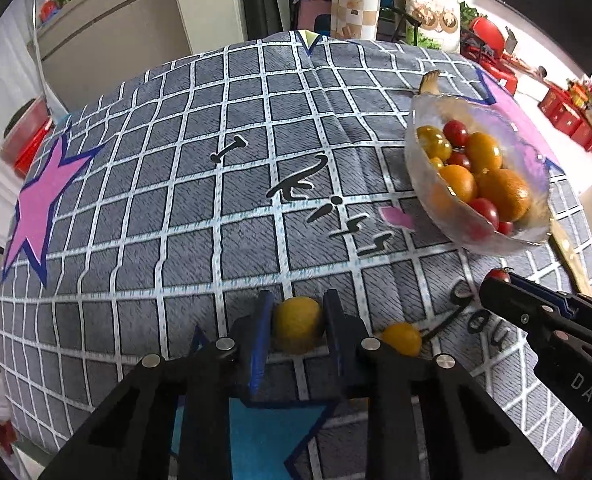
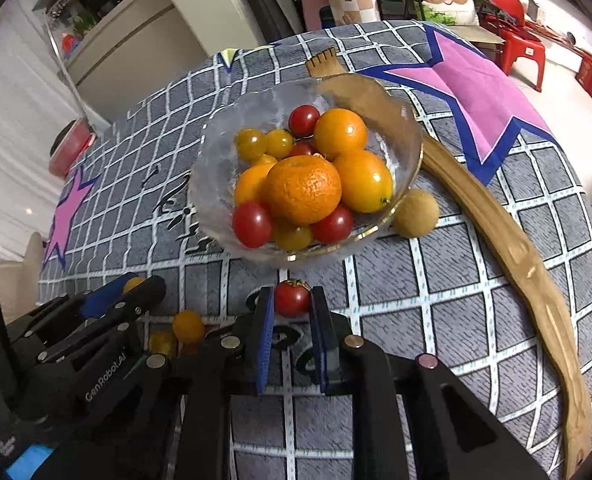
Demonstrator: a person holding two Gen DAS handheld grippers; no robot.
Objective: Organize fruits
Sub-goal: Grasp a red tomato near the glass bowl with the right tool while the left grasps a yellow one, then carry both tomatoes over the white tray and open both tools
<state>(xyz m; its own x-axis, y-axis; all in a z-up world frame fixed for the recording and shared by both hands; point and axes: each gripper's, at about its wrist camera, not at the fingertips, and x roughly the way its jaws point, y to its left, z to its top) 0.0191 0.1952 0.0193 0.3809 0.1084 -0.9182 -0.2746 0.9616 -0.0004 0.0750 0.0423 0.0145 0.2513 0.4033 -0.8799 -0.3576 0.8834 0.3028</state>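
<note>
In the left wrist view my left gripper (image 1: 298, 301) is shut on a small yellow fruit (image 1: 298, 324) that rests on the grey checked cloth (image 1: 216, 200). In the right wrist view my right gripper (image 2: 292, 292) is shut on a red cherry tomato (image 2: 292, 298), just in front of the glass bowl (image 2: 220, 160). The bowl holds oranges, red tomatoes and yellow tomatoes. In the left wrist view the bowl (image 1: 530, 148) stands at the right, with the right gripper (image 1: 492, 286) and its red tomato (image 1: 498, 275) below it. The left gripper (image 2: 146, 282) shows at the lower left of the right wrist view.
A loose yellow tomato (image 1: 401, 338) lies on the cloth between the two grippers, with a second one (image 2: 162, 342) beside it. A round brown fruit (image 2: 416, 213) sits against the bowl's right side. A long curved wooden tray (image 2: 496, 216) runs behind and right of the bowl.
</note>
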